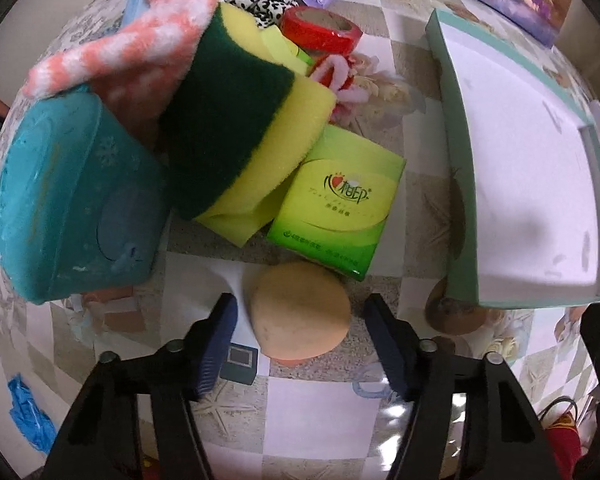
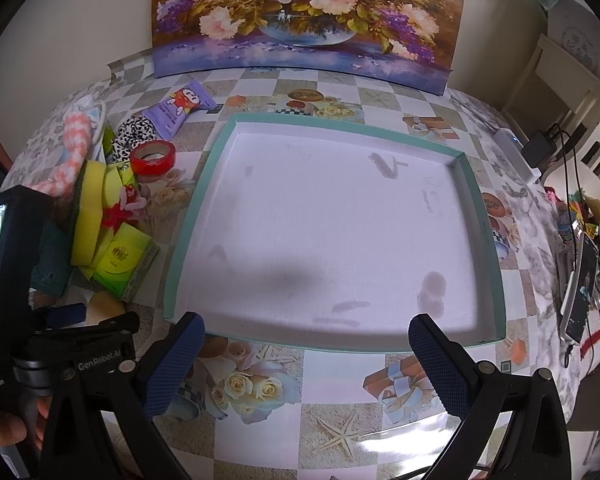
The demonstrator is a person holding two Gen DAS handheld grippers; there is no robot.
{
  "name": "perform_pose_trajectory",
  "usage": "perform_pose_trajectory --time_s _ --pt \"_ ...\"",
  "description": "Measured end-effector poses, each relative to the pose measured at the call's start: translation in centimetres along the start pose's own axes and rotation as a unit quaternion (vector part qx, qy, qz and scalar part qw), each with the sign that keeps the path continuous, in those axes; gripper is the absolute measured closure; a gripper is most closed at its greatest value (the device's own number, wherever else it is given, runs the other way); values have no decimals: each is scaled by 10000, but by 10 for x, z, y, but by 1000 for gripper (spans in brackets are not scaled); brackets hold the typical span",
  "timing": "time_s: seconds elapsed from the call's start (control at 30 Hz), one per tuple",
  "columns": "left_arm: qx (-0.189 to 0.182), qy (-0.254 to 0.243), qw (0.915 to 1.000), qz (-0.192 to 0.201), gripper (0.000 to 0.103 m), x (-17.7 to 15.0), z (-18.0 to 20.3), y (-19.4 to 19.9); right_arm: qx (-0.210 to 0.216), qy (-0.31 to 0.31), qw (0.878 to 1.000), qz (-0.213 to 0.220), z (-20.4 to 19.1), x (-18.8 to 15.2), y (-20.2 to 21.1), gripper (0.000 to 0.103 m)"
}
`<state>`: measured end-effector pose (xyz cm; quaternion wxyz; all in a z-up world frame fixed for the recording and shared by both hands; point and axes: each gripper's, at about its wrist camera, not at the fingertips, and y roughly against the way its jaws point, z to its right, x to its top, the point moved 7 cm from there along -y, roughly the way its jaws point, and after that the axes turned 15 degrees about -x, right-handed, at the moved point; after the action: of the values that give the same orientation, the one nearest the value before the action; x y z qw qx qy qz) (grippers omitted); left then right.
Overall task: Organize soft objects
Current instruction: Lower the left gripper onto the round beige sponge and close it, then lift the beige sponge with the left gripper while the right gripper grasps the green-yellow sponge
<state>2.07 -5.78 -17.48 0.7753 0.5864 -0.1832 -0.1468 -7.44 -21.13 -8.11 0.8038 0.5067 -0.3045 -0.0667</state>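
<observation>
My left gripper [image 1: 300, 324] is open, its fingers on either side of a round beige sponge puff [image 1: 300, 312] on the table. Behind it lies a pile: a green tissue pack [image 1: 340, 204], a yellow and green scrub sponge [image 1: 240, 120], a teal wipes pack [image 1: 68, 196], a pink and white fuzzy cloth [image 1: 140, 32] and a red tape roll [image 1: 320, 30]. My right gripper [image 2: 304, 356] is open and empty, in front of the near rim of a shallow teal-edged white tray [image 2: 188, 216], which holds nothing. The pile [image 2: 108, 216] shows left of the tray.
A purple snack packet [image 2: 180, 110] and a black and white spotted cloth [image 2: 134, 134] lie behind the pile. A flower painting [image 2: 300, 16] leans against the back wall. Cables, a power strip [image 2: 520, 156] and clutter sit at the right table edge. A blue glove [image 1: 28, 412] lies low left.
</observation>
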Motion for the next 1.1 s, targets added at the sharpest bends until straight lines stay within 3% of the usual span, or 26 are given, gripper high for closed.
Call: perform_pose_trajectory --time_s 0.07,0.3,0.47,0.8,1.1 --pt "-33 -44 10000 36 51 -2 1 2 0 -5 10000 -8 1 0 0 0" --pt "-75 -57 10000 13 52 3 0 11 -8 17 10000 -13 1 0 1 0" --pt "-171 -68 9996 206 53 4 4 33 83 -18 10000 43 0 3 4 0" --pt "-339 137 9946 970 53 -1 -11 92 948 -233 9939 522 -16 30 22 0" --pt "-581 236 9839 1672 53 -2 -20 134 1557 -174 9843 808 -34 56 48 0"
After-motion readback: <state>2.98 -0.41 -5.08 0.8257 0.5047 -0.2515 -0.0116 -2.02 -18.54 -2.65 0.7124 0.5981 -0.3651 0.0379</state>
